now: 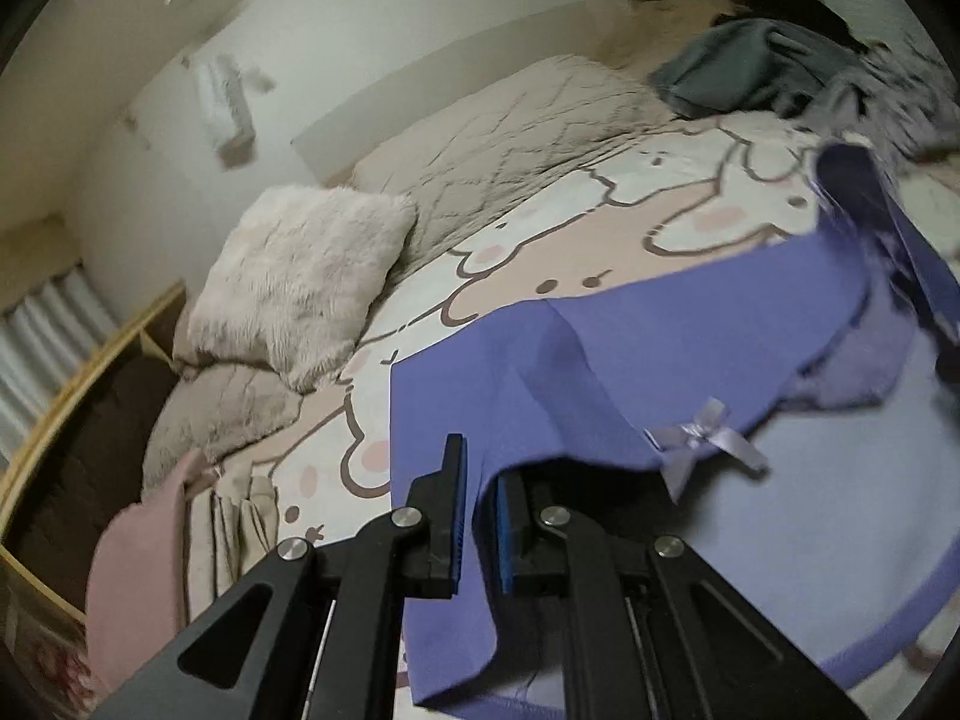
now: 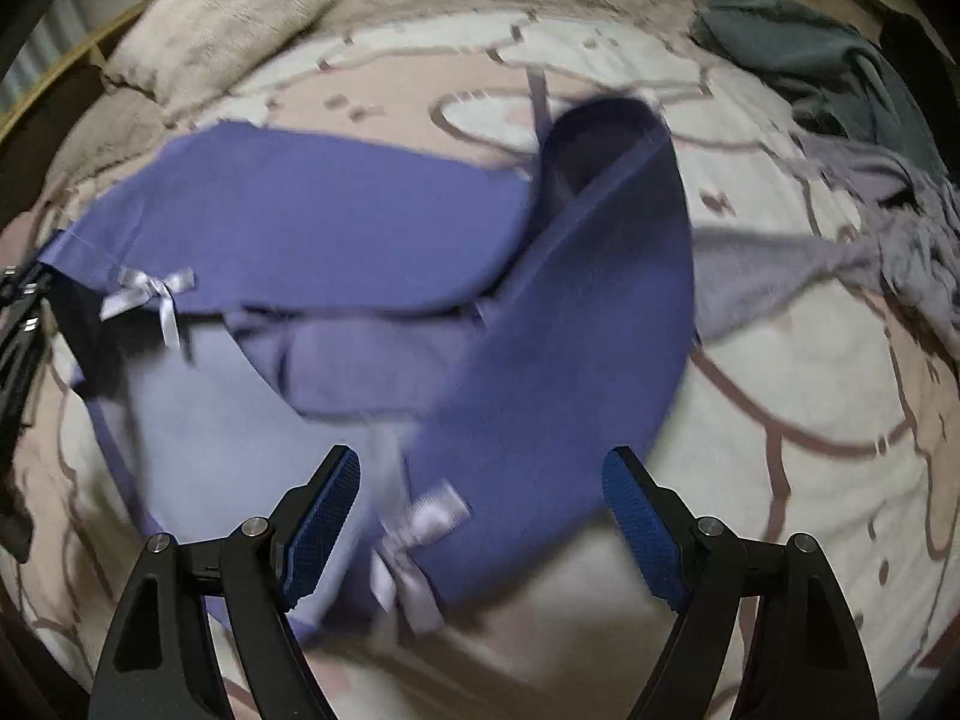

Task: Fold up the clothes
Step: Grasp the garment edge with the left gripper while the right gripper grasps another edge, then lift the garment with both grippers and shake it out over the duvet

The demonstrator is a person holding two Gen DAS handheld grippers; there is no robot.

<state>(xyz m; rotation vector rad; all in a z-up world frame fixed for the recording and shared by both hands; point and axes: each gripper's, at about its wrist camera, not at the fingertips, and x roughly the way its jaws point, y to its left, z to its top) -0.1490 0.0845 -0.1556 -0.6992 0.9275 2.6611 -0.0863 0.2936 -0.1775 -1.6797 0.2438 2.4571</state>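
A purple garment point(image 1: 630, 348) with small satin bows lies spread on the bed over a paler lilac layer point(image 1: 840, 510). My left gripper point(image 1: 480, 462) is shut on its near edge, and the cloth hangs down between the blue pads beside one bow point(image 1: 699, 438). In the right wrist view the same garment point(image 2: 300, 222) stretches across the bed, with a long purple part point(image 2: 588, 312) running toward me. My right gripper point(image 2: 480, 462) stands open just above the end of that part, its second bow point(image 2: 420, 534) between the fingers. The left gripper point(image 2: 24, 312) shows at the left edge.
The bedspread point(image 1: 540, 228) carries a cartoon bunny print. A fluffy white pillow point(image 1: 300, 276) lies at the head and a pink cloth point(image 1: 138, 570) at the near left. Grey and dark clothes point(image 1: 750, 66) are piled at the far right, with a lilac fuzzy piece point(image 2: 780, 276) beside them.
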